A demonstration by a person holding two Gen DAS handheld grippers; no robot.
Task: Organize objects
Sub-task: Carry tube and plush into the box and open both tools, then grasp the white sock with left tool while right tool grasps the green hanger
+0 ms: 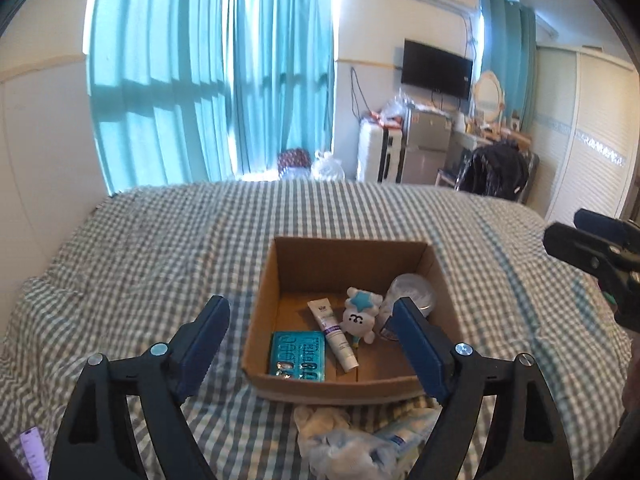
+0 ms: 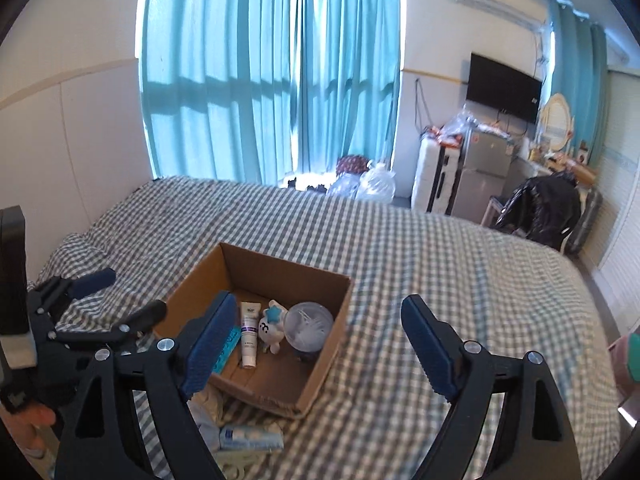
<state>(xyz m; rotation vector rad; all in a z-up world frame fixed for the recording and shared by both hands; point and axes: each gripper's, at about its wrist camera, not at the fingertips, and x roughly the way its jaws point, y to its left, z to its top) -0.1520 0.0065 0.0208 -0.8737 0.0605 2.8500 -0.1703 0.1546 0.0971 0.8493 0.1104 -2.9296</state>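
An open cardboard box (image 1: 268, 300) (image 2: 320, 364) sits on the checked bed. Inside lie a teal blister pack (image 1: 298, 356), a white tube (image 1: 332, 334) (image 2: 249, 330), a small white plush with a blue star (image 1: 360, 316) (image 2: 272, 326) and a clear round lidded tub (image 1: 410, 292) (image 2: 308, 326). My left gripper (image 1: 310, 334) is open and empty, held above the box's near side. My right gripper (image 2: 320, 334) is open and empty, above the box's right edge. Each gripper shows in the other view: the right one (image 1: 592, 252), the left one (image 2: 100, 312).
In front of the box lie crumpled white cloth and plastic packets (image 1: 340, 436) (image 2: 248, 438). A purple item (image 1: 32, 452) lies at the near left. The checked bedspread (image 1: 160, 248) spreads all around. Beyond the bed are teal curtains, a fridge, a TV and a chair.
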